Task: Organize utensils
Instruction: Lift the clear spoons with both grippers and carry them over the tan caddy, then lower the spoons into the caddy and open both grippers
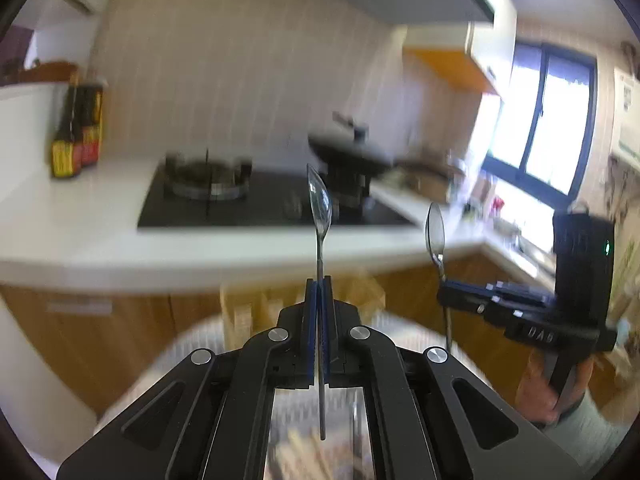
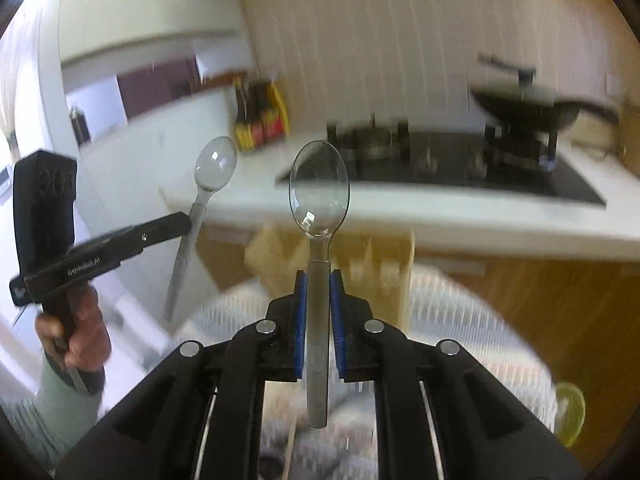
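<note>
In the left wrist view my left gripper is shut on the handle of a metal spoon, seen edge-on with its bowl upward. To the right, my right gripper holds a second spoon, bowl up. In the right wrist view the right gripper is shut on that spoon's flat handle, its bowl facing the camera. At the left my left gripper, held by a hand, carries its spoon. Both spoons are raised above a blurred wooden utensil box.
A white counter carries a black gas hob, a black wok and dark sauce bottles. Wooden cabinet doors run below. A pale striped cloth surface and a yellow-green dish lie beneath.
</note>
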### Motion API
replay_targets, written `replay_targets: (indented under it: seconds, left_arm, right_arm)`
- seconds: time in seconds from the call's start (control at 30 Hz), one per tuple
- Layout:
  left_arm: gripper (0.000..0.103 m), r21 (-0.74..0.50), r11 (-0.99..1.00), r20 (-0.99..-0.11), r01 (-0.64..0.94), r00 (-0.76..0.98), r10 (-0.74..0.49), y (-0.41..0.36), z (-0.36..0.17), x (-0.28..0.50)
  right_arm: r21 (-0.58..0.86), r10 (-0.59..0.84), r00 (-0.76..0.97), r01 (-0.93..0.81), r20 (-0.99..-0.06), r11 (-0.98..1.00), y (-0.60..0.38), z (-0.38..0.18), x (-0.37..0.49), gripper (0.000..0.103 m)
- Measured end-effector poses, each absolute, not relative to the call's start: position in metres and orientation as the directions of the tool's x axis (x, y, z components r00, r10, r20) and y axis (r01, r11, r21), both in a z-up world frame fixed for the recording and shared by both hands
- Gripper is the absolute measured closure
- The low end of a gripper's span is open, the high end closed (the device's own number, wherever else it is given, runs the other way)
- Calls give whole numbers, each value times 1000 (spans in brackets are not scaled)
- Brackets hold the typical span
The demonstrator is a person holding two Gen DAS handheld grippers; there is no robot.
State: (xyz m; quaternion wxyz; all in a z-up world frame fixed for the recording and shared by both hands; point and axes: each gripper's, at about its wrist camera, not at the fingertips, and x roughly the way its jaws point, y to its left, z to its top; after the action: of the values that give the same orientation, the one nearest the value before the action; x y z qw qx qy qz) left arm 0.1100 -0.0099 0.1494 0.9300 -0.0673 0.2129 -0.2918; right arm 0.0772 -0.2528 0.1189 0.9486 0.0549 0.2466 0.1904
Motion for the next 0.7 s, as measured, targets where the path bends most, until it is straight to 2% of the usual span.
replay_targets:
  seconds: [0.1, 0.23, 0.43, 0.7]
  left_arm:
    - [103, -214, 850, -257, 482, 811, -525, -16, 159, 119]
    - [103, -212, 880, -201, 425, 862, -465, -28, 145, 145]
    - [103, -251, 887, -194, 387, 878, -438, -30, 119, 189]
    - [103, -233, 902, -194, 364, 891, -410, -29, 87, 200]
  right_arm:
    - [180, 342, 854, -293, -394, 939, -252, 129, 99, 93]
    - [178, 289, 896, -241, -338, 954, -254, 128, 131, 93]
    - [156, 228, 919, -186, -321, 970, -249, 107, 171, 93]
    - [124, 194, 926, -162, -324, 979, -244, 73, 187, 93]
